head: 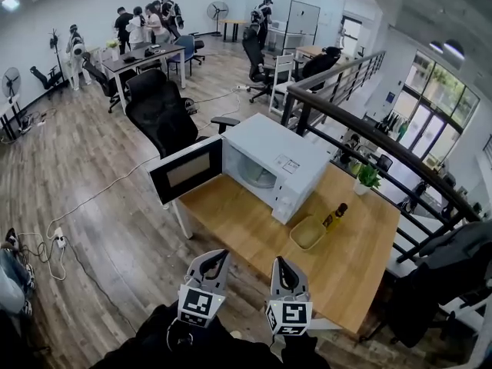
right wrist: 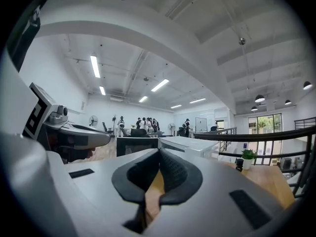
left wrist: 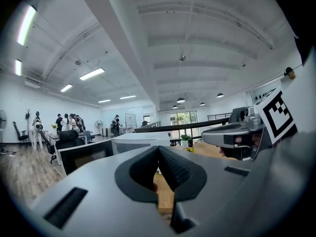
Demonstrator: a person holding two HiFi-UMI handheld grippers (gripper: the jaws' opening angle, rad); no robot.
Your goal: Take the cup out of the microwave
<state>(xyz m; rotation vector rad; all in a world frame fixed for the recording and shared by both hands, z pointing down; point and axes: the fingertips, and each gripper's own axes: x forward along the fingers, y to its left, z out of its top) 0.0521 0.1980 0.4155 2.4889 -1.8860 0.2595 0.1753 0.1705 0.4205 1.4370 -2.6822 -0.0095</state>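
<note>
— Where's the cup?
— I can't pick it out for certain. The microwave [head: 280, 160] stands at the far left end of the table [head: 254, 237], with its door [head: 187, 171] swung wide to the left. In the open cavity the head view shows a pale round shape [head: 257, 173]. Cup or turntable, it's too small to tell.

— And the grippers?
— Both sit low at the near edge, well apart from the microwave. The left gripper [head: 217, 258] has its pads pressed together with nothing between them. The right gripper [head: 283, 266] is the same, closed and empty.

— What's the surface like?
— A light wooden top over a wood-plank floor [head: 92, 229], in a big open office. A black office chair [head: 157, 114] stands behind the door and a dark railing [head: 361, 133] runs behind the table. People [head: 142, 25] gather at desks far back.

— Anything only one view gives?
— The cavity shows from the head view alone. The gripper views look level across the tabletop and catch the microwave's top and the dark door panel, plus the ceiling lights [left wrist: 91, 74].

— What else stands close by?
— A yellowish tub [head: 307, 233] and a bottle [head: 335, 217] just beside it stand off the microwave's right front corner. A potted plant [head: 367, 177] sits at the far edge by the railing.
</note>
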